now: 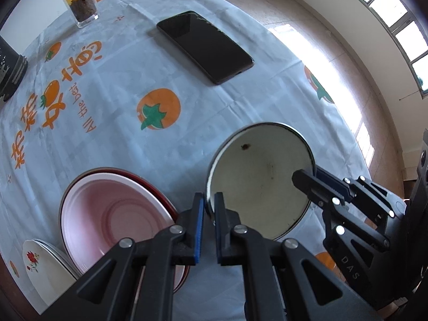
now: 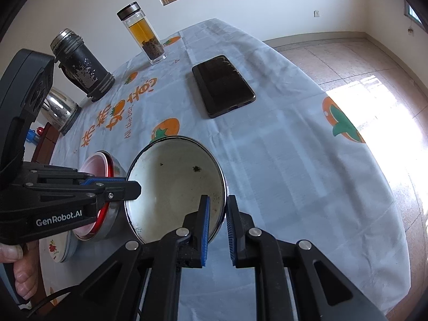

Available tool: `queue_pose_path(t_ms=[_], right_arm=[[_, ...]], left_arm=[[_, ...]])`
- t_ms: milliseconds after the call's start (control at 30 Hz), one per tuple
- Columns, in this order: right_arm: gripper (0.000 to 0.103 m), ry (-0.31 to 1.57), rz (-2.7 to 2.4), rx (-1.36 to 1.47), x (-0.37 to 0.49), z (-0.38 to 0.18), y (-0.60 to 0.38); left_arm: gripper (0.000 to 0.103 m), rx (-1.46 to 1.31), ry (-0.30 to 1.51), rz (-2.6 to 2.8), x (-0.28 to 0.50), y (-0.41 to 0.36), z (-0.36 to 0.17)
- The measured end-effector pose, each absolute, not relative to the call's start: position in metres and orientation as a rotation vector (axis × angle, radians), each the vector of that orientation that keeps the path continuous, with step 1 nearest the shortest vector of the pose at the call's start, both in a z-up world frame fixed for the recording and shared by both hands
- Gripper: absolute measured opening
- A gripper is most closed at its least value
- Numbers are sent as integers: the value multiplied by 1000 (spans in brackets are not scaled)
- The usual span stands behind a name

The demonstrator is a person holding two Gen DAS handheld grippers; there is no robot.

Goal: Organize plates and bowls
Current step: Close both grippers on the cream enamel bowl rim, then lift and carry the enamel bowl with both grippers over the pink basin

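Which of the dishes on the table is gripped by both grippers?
The white enamel bowl: the left gripper and right gripper pinch opposite sides of its rim. The pink bowl and flowered plates lie untouched.

A home dining room: a table point(image 2: 294, 160) under a plastic cloth printed with persimmons carries a tea flask point(image 2: 141, 33), a worn thermos point(image 2: 80, 64), a phone point(image 2: 223, 85) and a steel kettle point(image 2: 57, 109), with tiled floor point(image 2: 361, 61) and plain white walls around.
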State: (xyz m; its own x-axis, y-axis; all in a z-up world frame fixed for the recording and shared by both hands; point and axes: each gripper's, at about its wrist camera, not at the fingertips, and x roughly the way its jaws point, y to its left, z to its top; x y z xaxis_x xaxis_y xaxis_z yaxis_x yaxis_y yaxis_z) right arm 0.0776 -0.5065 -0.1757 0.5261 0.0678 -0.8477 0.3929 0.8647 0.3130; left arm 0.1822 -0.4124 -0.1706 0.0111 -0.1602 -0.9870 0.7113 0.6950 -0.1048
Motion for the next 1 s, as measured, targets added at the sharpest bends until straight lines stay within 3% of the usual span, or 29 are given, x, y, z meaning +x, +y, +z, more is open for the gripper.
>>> queue_pose_path(t_ms=[567,1000], right_arm=[[11,1009,-192,470,76,-161,-505],[10,971,-140,382,85,-120,-486]], left_arm=[[5,371,1455,-739,170,-392,-157],[5,260,1382,-741,168,-359,-109]])
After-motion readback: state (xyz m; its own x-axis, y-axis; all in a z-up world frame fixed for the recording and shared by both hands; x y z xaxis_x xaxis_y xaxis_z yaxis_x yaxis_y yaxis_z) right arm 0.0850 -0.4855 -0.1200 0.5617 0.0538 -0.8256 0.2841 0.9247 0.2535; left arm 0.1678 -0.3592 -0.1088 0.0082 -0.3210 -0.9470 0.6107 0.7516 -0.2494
